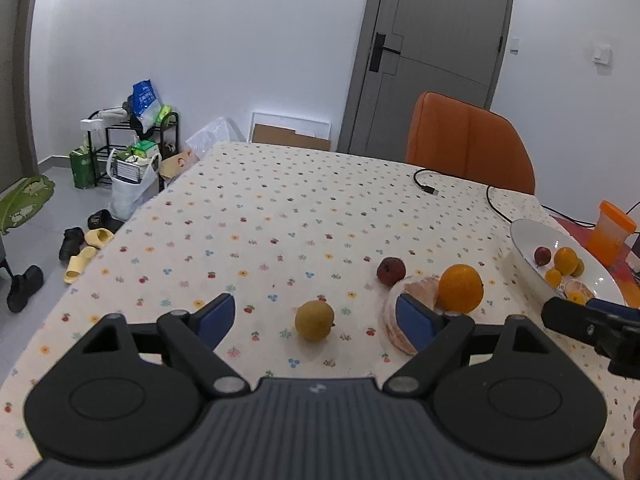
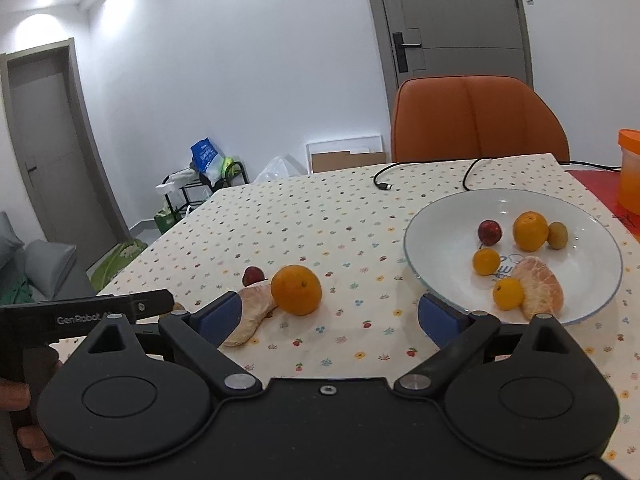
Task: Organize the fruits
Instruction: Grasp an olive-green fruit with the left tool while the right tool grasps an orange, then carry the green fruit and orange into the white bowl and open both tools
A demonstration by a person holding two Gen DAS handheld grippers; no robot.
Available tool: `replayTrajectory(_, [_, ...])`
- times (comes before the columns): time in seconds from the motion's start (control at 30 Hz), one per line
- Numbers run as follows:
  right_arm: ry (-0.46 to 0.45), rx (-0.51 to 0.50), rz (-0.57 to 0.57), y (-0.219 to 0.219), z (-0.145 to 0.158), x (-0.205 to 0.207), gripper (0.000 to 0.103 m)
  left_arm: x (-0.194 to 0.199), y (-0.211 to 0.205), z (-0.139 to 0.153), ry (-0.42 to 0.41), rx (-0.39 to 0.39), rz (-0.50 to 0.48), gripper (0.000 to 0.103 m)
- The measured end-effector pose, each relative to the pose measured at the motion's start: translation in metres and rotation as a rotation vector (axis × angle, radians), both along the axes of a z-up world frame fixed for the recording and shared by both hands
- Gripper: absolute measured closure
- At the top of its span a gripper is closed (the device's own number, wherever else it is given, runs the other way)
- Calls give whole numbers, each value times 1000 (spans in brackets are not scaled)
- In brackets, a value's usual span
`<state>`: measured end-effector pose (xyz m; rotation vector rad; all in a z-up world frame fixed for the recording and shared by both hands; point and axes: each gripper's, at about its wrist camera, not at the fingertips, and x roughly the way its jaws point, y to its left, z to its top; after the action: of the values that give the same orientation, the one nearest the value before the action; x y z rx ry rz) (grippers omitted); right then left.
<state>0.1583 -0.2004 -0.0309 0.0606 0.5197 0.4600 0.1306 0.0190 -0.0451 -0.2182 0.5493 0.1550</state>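
Left gripper (image 1: 316,322): fingers wide apart, nothing clamped, low over the dotted tablecloth (image 1: 280,216). A yellow-green fruit (image 1: 314,320) sits on the cloth between the blue pads, touching neither. Right gripper (image 2: 334,316): fingers likewise apart, empty; right pad just in front of the bowl (image 2: 440,216) rim. Past the pads: peeled pomelo piece (image 2: 252,316) touching an orange (image 2: 296,290), red fruit (image 1: 391,271) just behind. Bowl holds a red fruit, orange, small brownish fruit, two small oranges, one pomelo segment. Farther back: black cable (image 1: 426,184), orange chair (image 2: 476,120).
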Motion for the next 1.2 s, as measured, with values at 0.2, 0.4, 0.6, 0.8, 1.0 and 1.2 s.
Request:
replayTrajectory(0.2, [10, -28, 12, 12, -4, 5, 8, 4, 2, -9, -1, -22, -13, 19])
replayTrajectory(0.4, [25, -35, 31, 22, -8, 13, 15, 13, 9, -19, 29, -82, -26, 48])
replayTrajectory(0.6, [40, -28, 45, 30, -11, 21, 25, 21, 12, -24, 28, -93, -12, 62])
replayTrajectory(0.8, [59, -30, 46, 35, -13, 31, 29, 22, 16, -23, 36, -118, 6, 79])
replayTrajectory(1.0, [73, -30, 52, 44, -15, 44, 31, 17, 21, -17, 7, -123, 0, 79])
replayTrajectory(1.2, [83, -23, 42, 52, -19, 56, 35, 16, 27, -15, 13, -119, 12, 79])
